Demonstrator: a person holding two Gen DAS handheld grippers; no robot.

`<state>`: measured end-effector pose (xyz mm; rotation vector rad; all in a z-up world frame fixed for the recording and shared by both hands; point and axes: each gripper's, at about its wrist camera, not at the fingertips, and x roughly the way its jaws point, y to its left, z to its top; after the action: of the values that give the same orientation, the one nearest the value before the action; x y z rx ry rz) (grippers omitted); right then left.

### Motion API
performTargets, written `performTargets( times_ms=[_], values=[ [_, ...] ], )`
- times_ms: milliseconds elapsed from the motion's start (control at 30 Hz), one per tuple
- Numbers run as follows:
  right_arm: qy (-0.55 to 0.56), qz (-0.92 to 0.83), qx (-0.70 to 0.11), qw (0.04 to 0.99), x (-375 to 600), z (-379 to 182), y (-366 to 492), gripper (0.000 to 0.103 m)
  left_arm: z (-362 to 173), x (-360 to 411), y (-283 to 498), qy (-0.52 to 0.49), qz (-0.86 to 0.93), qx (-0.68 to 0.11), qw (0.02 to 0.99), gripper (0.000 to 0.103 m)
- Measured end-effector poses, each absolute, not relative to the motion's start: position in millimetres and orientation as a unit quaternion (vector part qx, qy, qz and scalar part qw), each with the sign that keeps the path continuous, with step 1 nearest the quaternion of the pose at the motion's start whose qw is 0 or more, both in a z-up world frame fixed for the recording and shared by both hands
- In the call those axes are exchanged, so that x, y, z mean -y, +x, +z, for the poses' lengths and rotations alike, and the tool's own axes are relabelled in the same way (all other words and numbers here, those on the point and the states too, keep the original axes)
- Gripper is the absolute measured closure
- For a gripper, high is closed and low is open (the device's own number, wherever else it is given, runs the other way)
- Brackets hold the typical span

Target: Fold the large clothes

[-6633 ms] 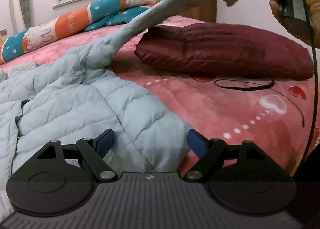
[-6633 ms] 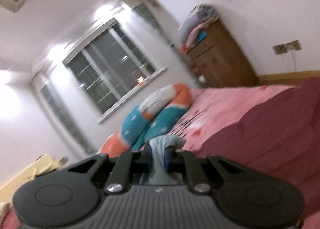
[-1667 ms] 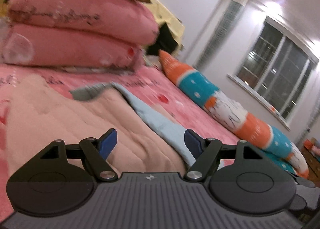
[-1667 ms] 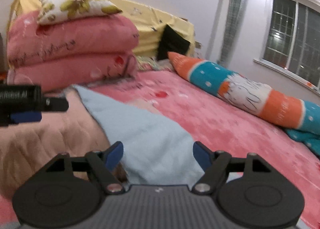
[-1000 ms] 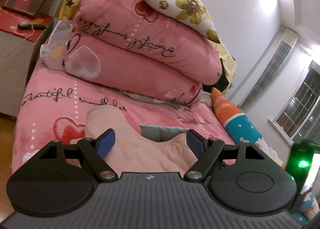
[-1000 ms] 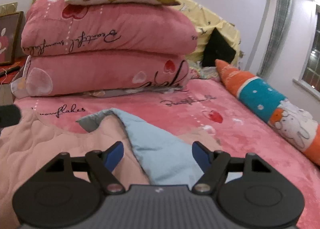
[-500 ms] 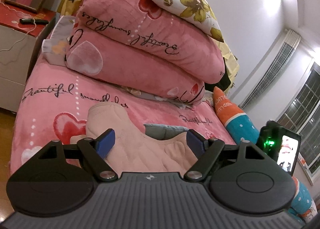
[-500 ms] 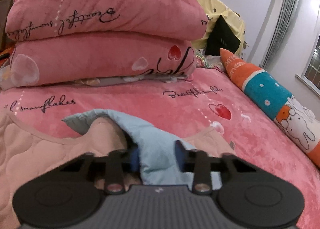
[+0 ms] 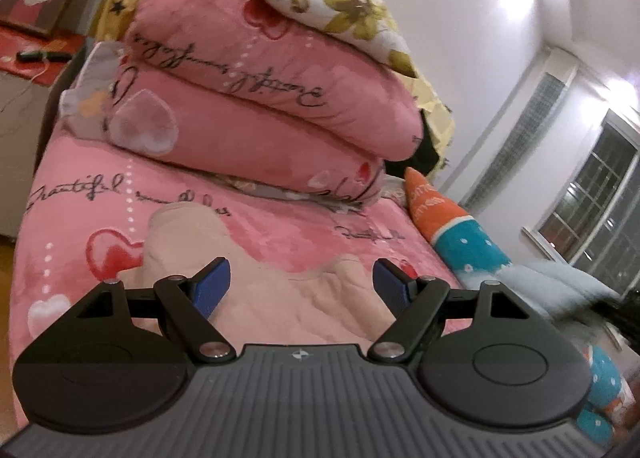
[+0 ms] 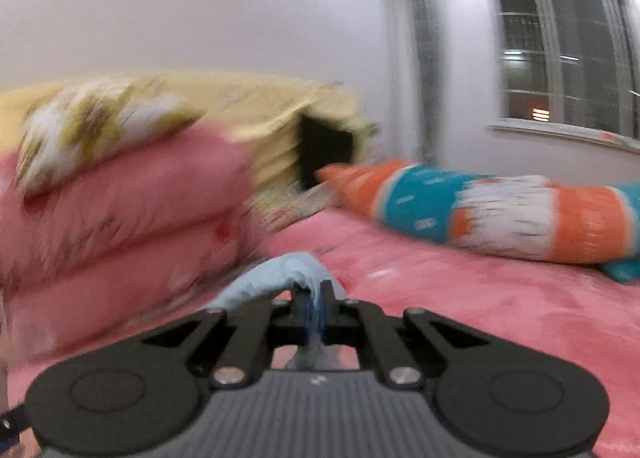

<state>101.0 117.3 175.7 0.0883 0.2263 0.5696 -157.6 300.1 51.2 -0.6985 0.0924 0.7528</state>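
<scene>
A quilted jacket lies on the pink bed with its peach lining [image 9: 280, 294] facing up. My left gripper [image 9: 302, 288] is open and empty, hovering just above the lining's upper edge. My right gripper [image 10: 314, 308] is shut on a fold of the jacket's light blue shell [image 10: 280, 272] and holds it lifted above the bed. The lifted blue fabric also shows blurred at the right of the left wrist view [image 9: 560, 278]. The right wrist view is motion-blurred.
Stacked pink quilts [image 9: 260, 97] with a floral pillow [image 9: 340, 5] on top stand at the head of the bed. A long orange and teal bolster [image 10: 500, 209] lies along the window side. The pink bedspread [image 10: 480, 298] stretches beyond the jacket.
My right gripper closed on the blue edge of the jacket and lifted it up and to the right. The grey-blue collar flap is gone from between the left fingers; the left gripper barely moved.
</scene>
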Motion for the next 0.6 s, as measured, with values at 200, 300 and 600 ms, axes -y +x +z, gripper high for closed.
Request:
performTargets(
  times_ms=[200,300,600],
  values=[
    [0.182,0.152,-0.13,0.963,50.0,146.3,70.4,0.103,56.7,-278.3,-145.6,-0.297,0.32,-0.045,0.898,0.007],
    [0.249,0.101,-0.166,0.949,107.8,107.2,49.9,0.102,59.1,-261.8,-136.9,-0.274,0.293,-0.05,0.914,0.007],
    [0.259,0.043,-0.278,0.924,149.6,26.8,0.1,0.072,63.8,-213.9,-114.5,-0.222,0.2,-0.068,0.952,0.007]
  ],
)
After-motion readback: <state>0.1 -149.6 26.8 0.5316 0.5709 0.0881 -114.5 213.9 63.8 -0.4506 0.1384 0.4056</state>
